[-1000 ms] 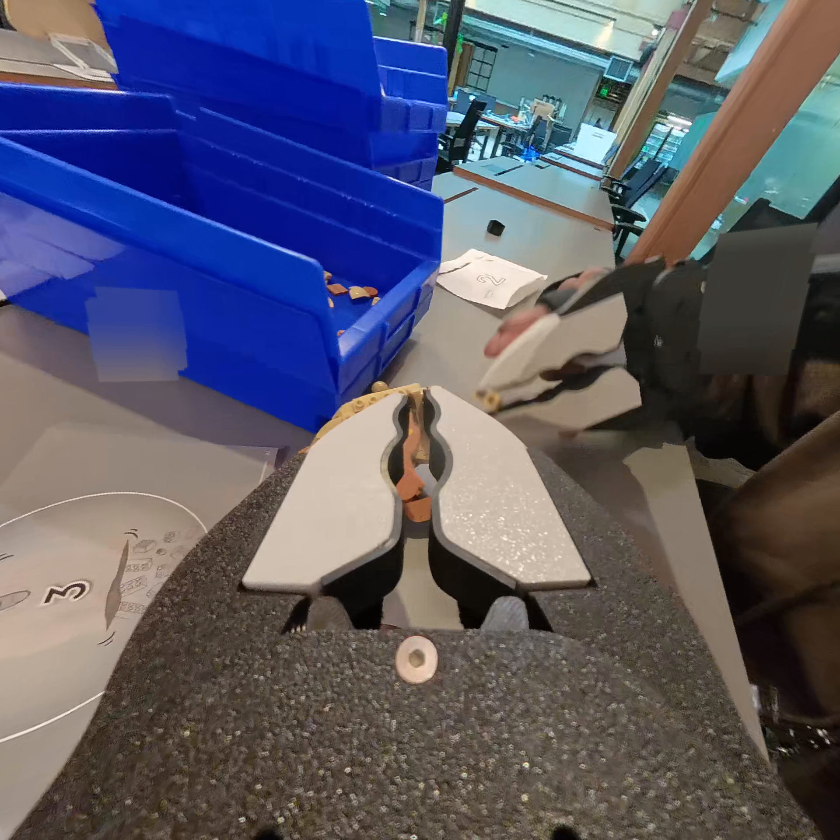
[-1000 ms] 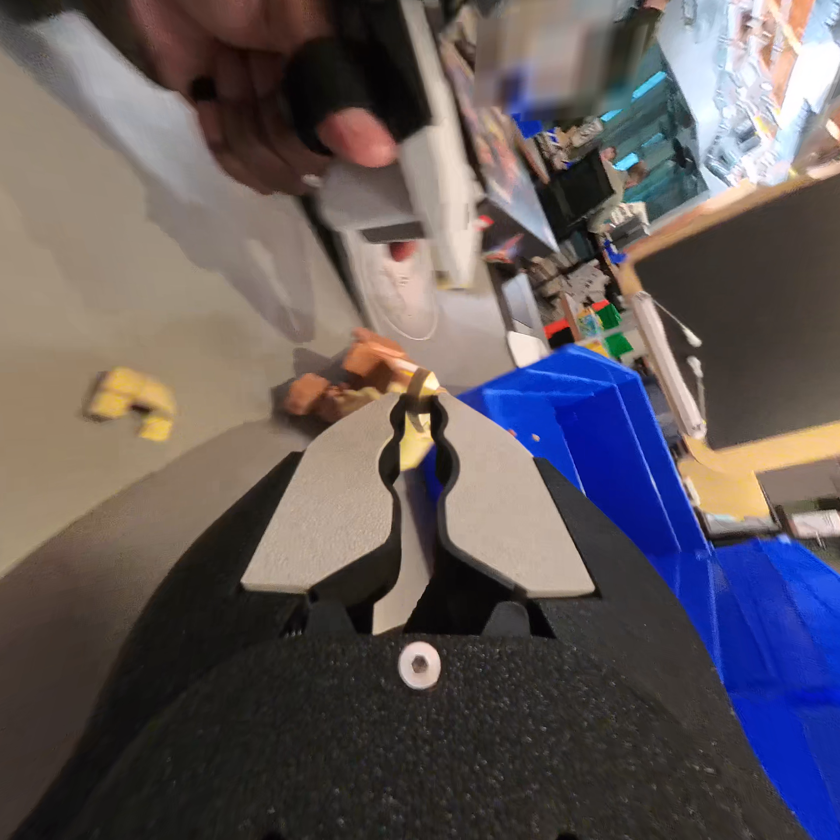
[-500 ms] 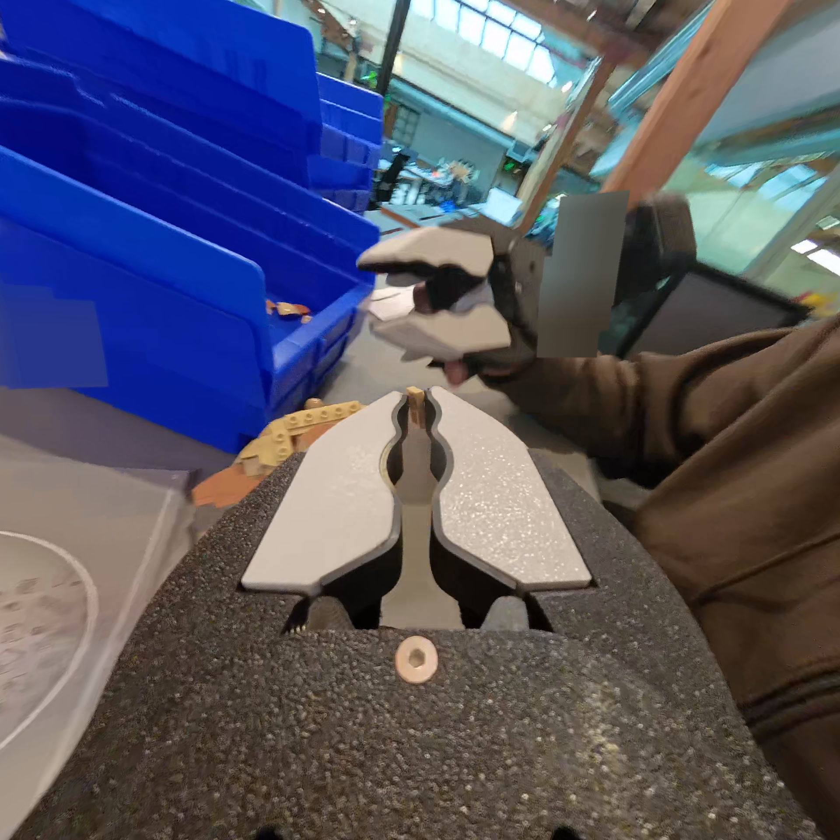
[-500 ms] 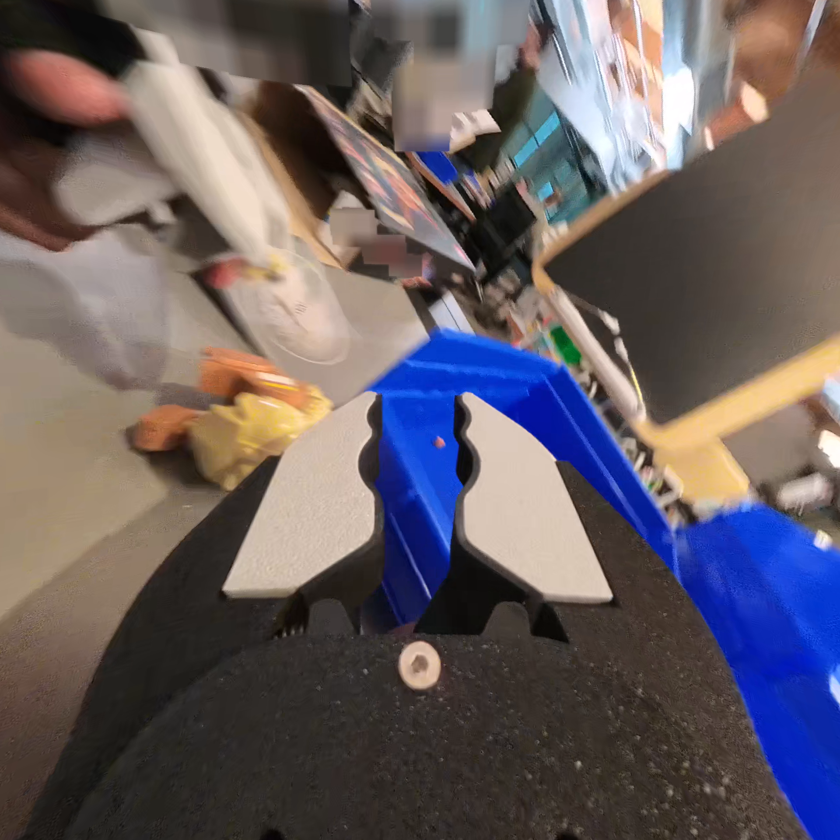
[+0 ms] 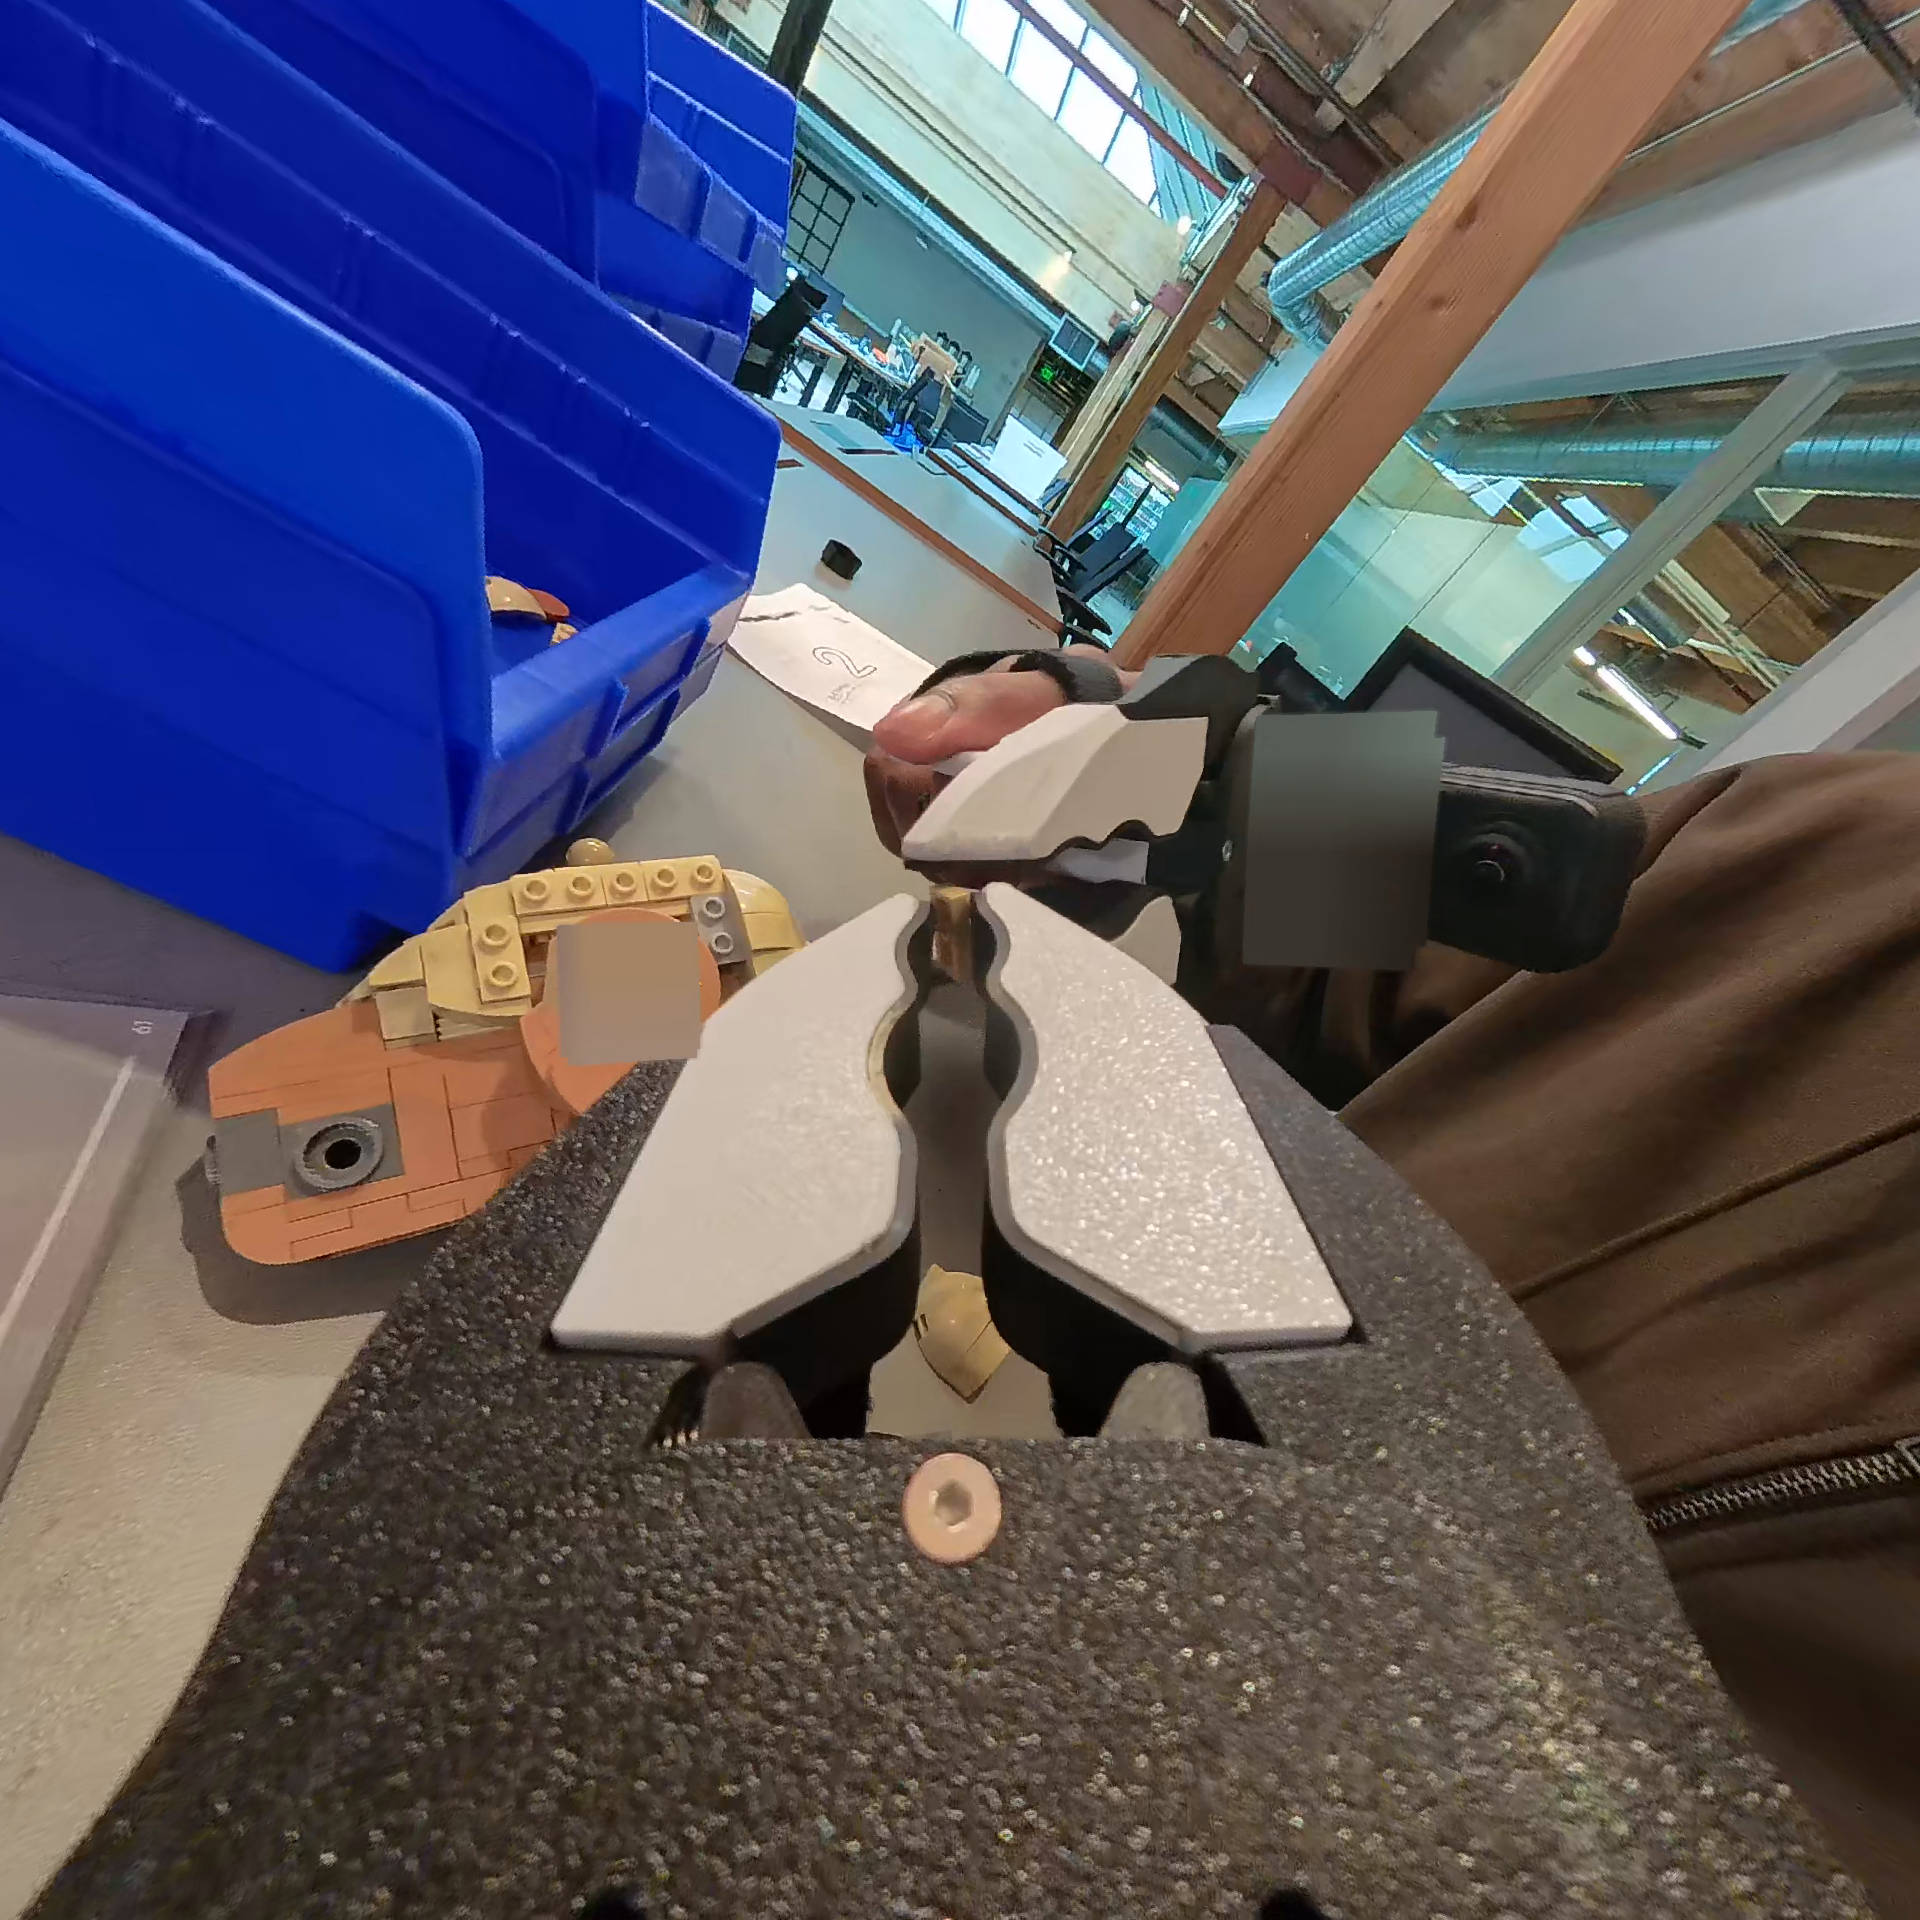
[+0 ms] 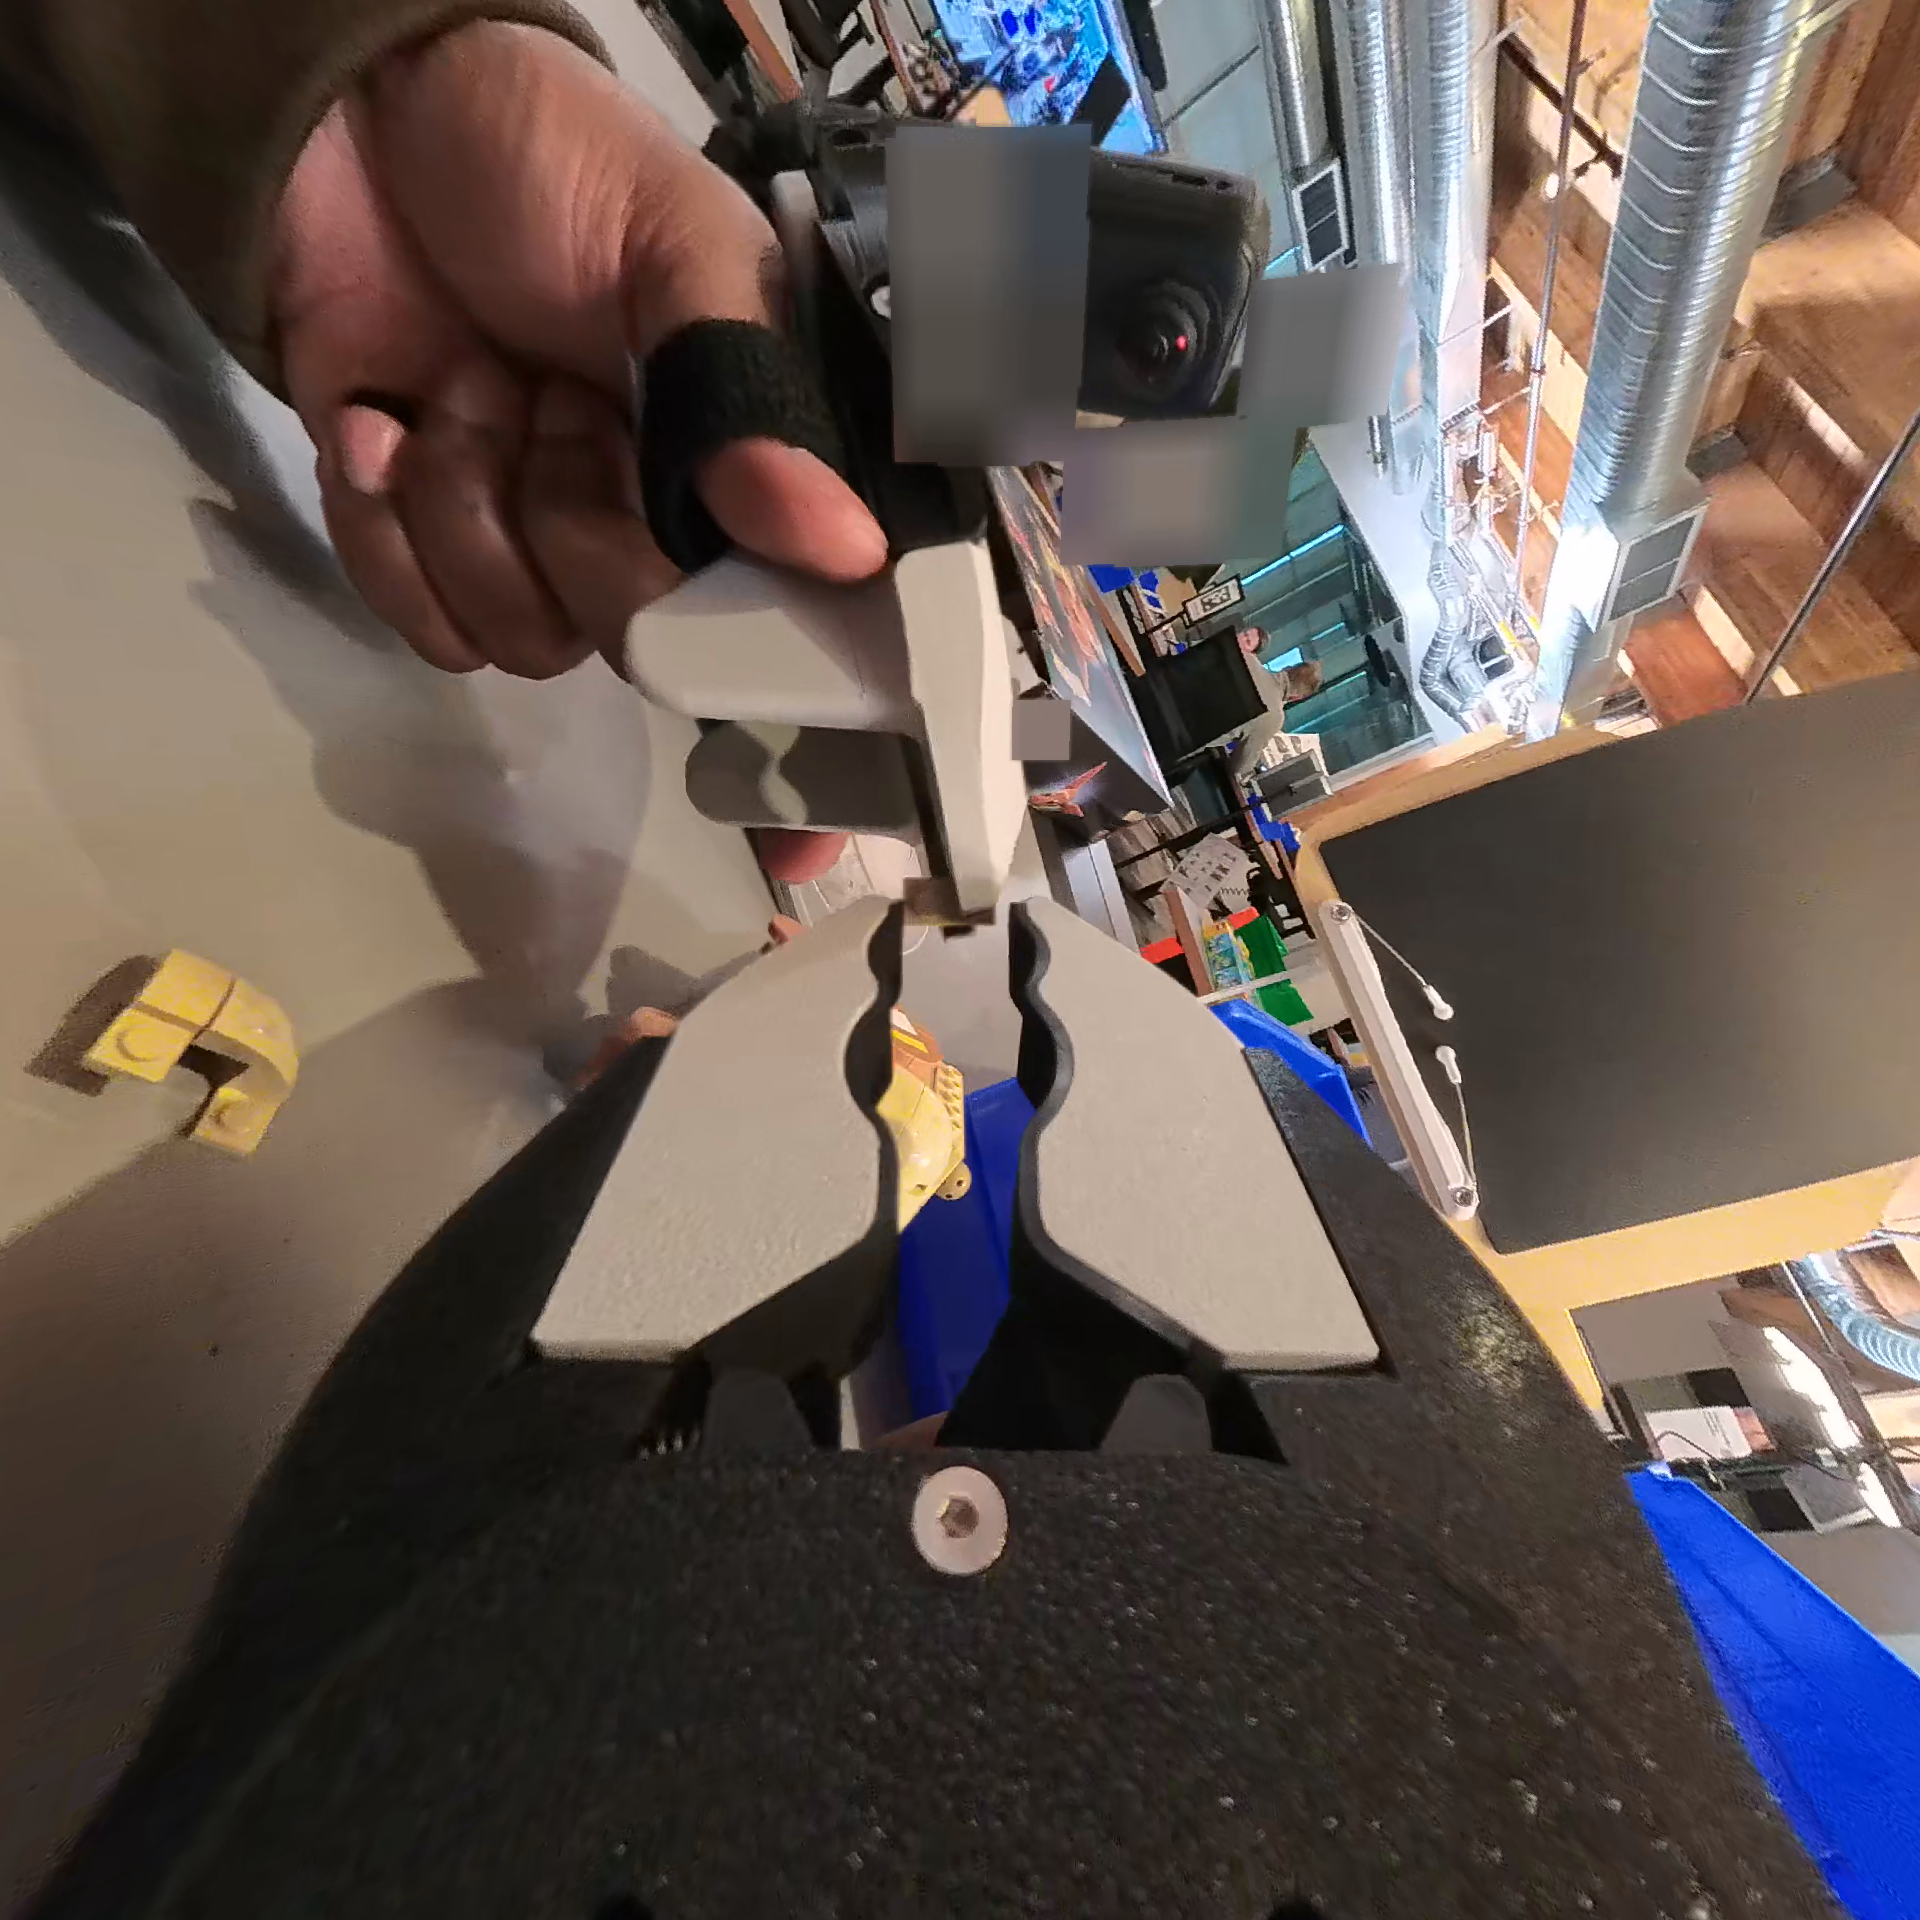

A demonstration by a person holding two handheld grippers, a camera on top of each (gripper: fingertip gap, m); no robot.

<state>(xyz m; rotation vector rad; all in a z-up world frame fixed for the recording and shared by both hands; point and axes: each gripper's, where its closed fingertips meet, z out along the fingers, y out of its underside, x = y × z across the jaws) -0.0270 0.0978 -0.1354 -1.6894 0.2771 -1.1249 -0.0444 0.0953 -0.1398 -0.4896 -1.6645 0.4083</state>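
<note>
Left wrist view shows three blue bins (image 5: 312, 499) stacked in steps on one grey table (image 5: 758, 790), and they are the largest things. The front bin has a few small tan and brown pieces (image 5: 525, 603) inside. Just before the bins lies one brick model (image 5: 457, 1049), tan above and orange-brown below, with one grey round hole in its side. One white paper sheet (image 5: 831, 665) lies farther on the table.

The left gripper (image 5: 950, 914) has its two fingers clenched on one small tan brick (image 5: 950, 930), which stands out a little above the tips. The right gripper (image 5: 997, 852), held by a hand (image 5: 966, 717) in a brown sleeve, comes from the right, and its tips are just above this brick.

In the right wrist view, the right gripper (image 6: 954, 920) is released; its two fingers stand apart around the brick and the left tip. One small yellow arch piece (image 6: 182, 1049) lies alone on the table, well apart to the left.
</note>
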